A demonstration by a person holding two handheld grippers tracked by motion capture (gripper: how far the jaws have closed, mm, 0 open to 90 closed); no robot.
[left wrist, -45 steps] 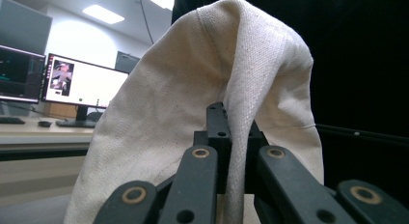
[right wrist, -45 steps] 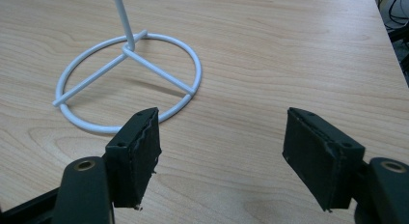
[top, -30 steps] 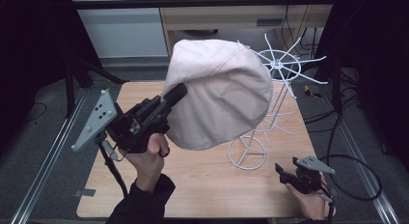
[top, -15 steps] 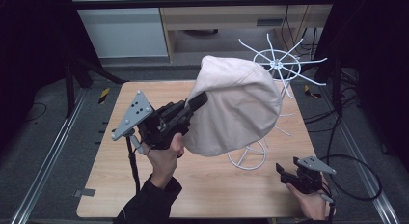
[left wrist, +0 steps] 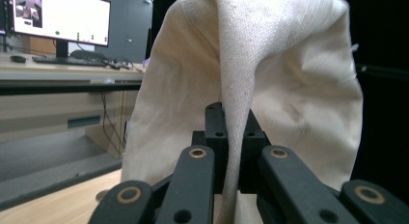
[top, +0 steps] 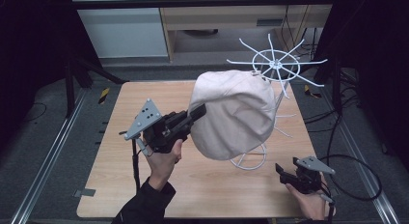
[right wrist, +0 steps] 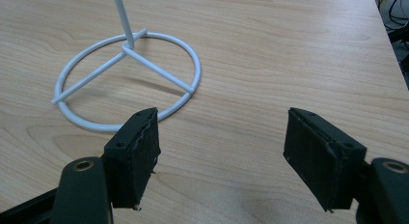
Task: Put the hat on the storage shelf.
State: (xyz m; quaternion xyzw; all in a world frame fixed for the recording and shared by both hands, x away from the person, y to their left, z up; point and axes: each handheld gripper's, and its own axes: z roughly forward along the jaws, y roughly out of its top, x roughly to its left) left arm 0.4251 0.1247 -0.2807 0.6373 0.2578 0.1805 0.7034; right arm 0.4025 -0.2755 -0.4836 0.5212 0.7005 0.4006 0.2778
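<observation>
Left gripper [top: 197, 113]: centre-left of the high view, held above the light wooden surface [top: 144, 185] by the person's left hand [top: 161, 161]; its fingers [left wrist: 216, 132] are clamped on a fold of the cream cloth bucket hat [top: 234, 115], with the fabric pinched between them in the left gripper view.
Hat: hangs in mid-frame of the high view, off the surface, its crown bulging toward the right and overlapping the white wire hat stand [top: 275, 67].
Stand: upper right of the high view, spoked ring on top, round wire base [right wrist: 128, 79] resting on the surface.
Right gripper [right wrist: 222, 147]: lower right of the high view, low over the surface in the person's right hand [top: 308, 204]; its fingers [right wrist: 137, 151] stand wide apart with nothing between them, the stand's base just beyond them.
</observation>
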